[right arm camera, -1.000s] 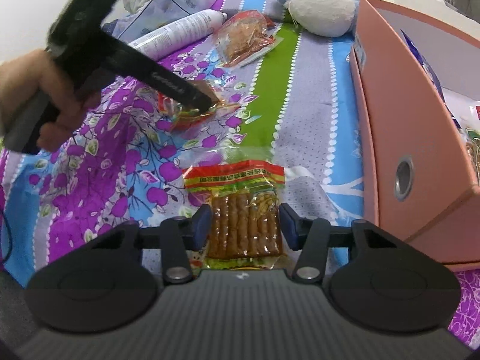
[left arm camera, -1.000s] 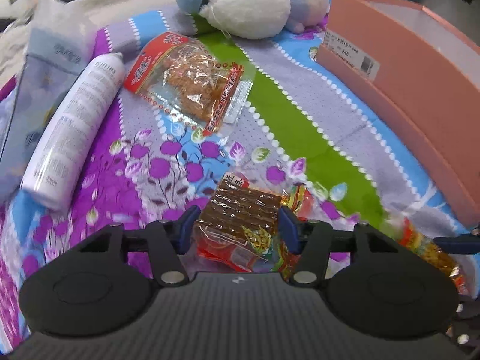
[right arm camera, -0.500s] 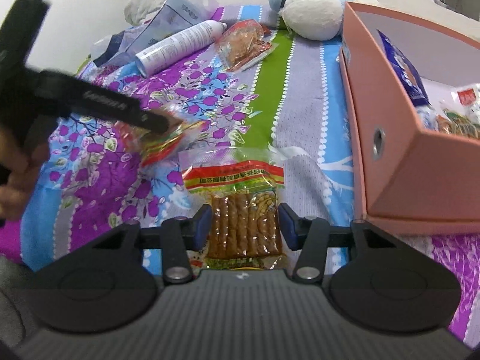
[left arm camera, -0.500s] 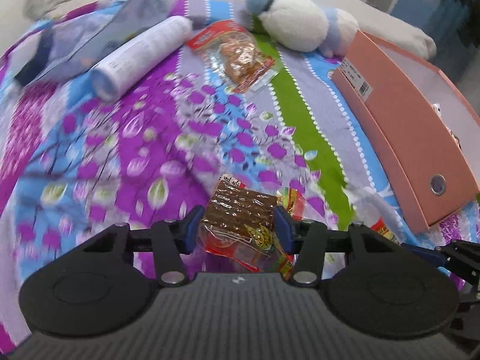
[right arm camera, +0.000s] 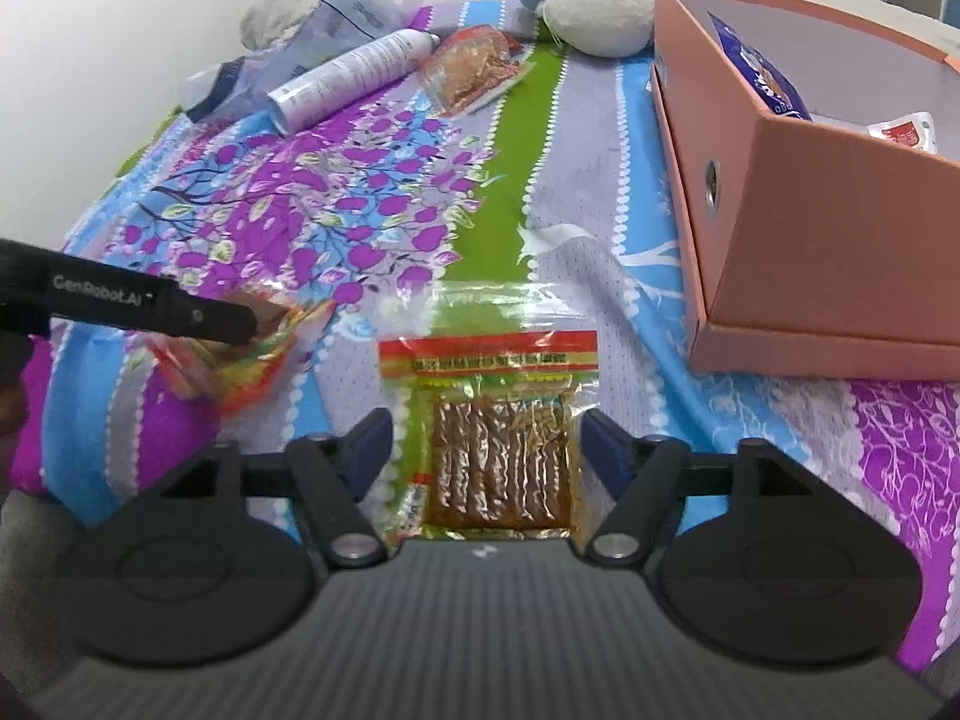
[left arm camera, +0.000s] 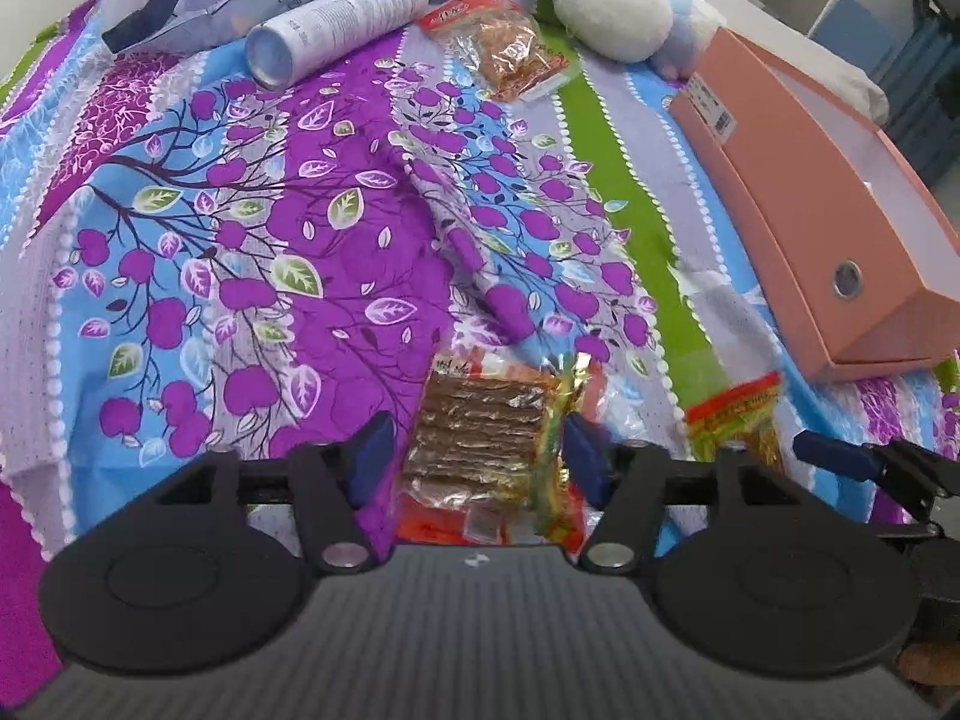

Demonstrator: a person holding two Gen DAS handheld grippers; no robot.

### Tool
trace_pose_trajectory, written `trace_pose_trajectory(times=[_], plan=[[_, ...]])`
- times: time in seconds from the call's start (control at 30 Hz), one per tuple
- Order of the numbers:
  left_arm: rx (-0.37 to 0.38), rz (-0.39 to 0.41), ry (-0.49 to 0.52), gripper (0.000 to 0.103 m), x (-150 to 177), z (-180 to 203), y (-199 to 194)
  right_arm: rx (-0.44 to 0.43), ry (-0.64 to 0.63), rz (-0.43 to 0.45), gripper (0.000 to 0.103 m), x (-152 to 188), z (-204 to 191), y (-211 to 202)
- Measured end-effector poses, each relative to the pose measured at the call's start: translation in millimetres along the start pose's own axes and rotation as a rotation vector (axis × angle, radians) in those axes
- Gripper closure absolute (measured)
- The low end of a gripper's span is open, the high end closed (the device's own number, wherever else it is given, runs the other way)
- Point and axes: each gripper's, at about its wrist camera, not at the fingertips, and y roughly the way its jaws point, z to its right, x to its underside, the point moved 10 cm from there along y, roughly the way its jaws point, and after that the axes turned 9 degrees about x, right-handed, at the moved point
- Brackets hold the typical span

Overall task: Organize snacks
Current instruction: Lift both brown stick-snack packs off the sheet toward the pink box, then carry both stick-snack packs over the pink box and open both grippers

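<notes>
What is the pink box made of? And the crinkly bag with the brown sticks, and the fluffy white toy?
The pink box looks like matte cardboard: flat panels, sharp folded corners, a metal-ringed hole. The snack packet looks like thin clear plastic film: shiny, wrinkled, contents showing through. The plush toy looks like soft fuzzy fabric, probably stuffed; its surface is dull and rounded.

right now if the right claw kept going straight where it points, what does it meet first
Most likely the snack packet between the opening right claw fingers, then the bedspread under it; depth is hard to judge.
</notes>
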Motion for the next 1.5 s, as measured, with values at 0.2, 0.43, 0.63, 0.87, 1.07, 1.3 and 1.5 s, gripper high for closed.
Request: trace_pose_trajectory(times=[0.2, 0.43, 0.63, 0.87, 1.07, 1.3, 1.5], plan=[[0.013, 0.0, 0.045, 0.021, 4, 1, -4, 0.04, -0.064, 0.05, 0.027, 8, 3, -7], [-0.006, -0.06, 0.129, 0.021, 10, 12, 11, 0.081, -0.14, 0.043, 0.024, 19, -8, 9], [-0.039, -0.091, 0.169, 0.021, 12, 12, 27, 0.057, -0.139, 0.028, 0.031, 19, -8, 10], [-0.049, -0.087, 0.212, 0.031, 13, 14, 33, 0.046, -0.118, -0.001, 0.049, 14, -7, 6], [-0.05, -0.074, 0.212, 0.044, 11, 23, 28, 0.05, -0.067, 0.008, 0.049, 8, 0, -1], [-0.03, -0.028, 0.175, 0.046, 1, 39, 7, 0.062, -0.011, 0.043, 0.049, -5, 14, -22], [0.011, 0.032, 0.123, 0.046, -15, 54, -20, 0.05, 0.033, 0.088, 0.049, -21, 19, -46]])
